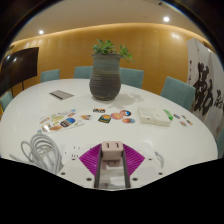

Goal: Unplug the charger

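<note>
The charger (111, 150), a small, light, rigid white block, sits clamped between the gripper's (111, 160) pink pads (93, 157) over the table (150, 135), best held by its flat sides.

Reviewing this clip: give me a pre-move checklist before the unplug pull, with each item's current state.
1. Charger between the fingers: ok, it sits between the pink pads.
2. Both fingers pressing on it: cannot tell.
3. Socket or power strip visible: not ok, none seen.
4. Cable clear of the gripper: ok, coiled off to one side.
5. Vase out of the way: ok, well beyond the fingers.
</note>
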